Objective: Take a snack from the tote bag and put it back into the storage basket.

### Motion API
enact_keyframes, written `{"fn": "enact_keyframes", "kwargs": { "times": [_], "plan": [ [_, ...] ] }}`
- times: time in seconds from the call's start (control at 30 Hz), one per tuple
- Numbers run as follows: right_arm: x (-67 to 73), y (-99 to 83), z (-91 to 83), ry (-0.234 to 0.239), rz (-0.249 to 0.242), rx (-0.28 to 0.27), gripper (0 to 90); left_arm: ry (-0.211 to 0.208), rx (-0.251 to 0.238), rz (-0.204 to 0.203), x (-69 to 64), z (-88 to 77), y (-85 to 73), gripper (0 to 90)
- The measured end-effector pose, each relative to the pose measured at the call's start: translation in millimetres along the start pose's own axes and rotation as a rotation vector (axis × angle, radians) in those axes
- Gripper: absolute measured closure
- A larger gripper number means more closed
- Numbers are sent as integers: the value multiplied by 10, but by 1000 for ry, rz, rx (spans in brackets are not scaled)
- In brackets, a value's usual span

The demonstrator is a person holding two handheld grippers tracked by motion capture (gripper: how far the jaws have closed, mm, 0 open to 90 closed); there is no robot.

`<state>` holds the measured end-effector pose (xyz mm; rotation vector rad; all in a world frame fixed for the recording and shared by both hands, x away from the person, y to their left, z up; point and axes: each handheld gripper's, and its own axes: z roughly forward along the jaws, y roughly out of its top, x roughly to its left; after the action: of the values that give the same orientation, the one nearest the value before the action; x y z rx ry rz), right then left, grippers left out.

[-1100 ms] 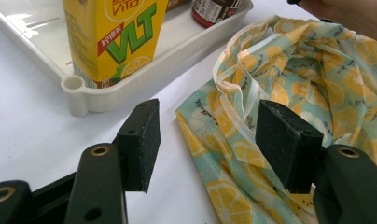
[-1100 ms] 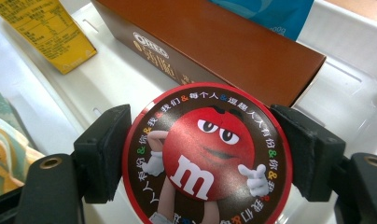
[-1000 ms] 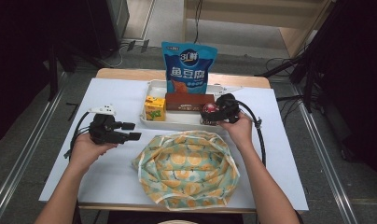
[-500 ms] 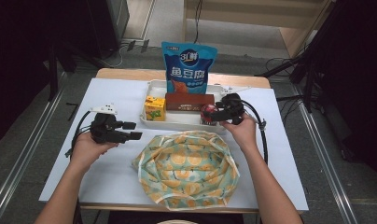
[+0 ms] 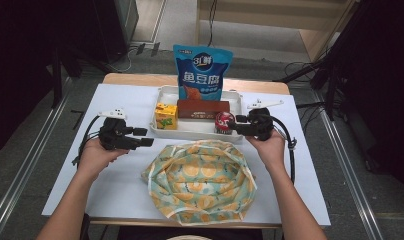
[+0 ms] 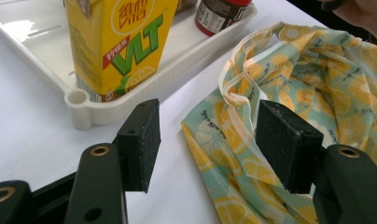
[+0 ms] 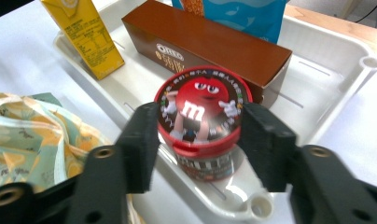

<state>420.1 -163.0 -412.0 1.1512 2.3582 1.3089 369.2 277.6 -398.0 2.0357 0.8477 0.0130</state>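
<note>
White tray (image 5: 162,97) upper centre of the high view, holding a yellow lemon-tea carton (image 5: 166,116) at its left end, a brown Oreo box (image 5: 203,108) lying mid-tray, a blue snack pouch (image 5: 202,73) upright at the back and a red-lidded M&M's tub (image 7: 201,122) at the front right corner. Right gripper (image 7: 199,142) at that corner, jaws just closing, pads pressed on both sides of the tub's lid. Left gripper (image 6: 203,140) centre-left, jaws open on nothing, pointing at the rim of the lemon-print fabric bag (image 5: 200,180) spread open at lower centre; bag's contents not discernible.
</note>
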Motion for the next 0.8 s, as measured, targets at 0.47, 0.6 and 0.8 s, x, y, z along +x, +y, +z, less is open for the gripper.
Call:
{"fn": "enact_keyframes", "kwargs": {
  "times": [0.47,0.6,0.8],
  "plan": [
    [-12,-143,20,-3,-12,59,900,2,25,16,9,96,49,407],
    [-2,-151,53,0,-12,73,900,1,22,15,11,89,48,407],
    [56,-144,101,12,-22,75,900,1,23,18,10,92,49,407]
  ]
}}
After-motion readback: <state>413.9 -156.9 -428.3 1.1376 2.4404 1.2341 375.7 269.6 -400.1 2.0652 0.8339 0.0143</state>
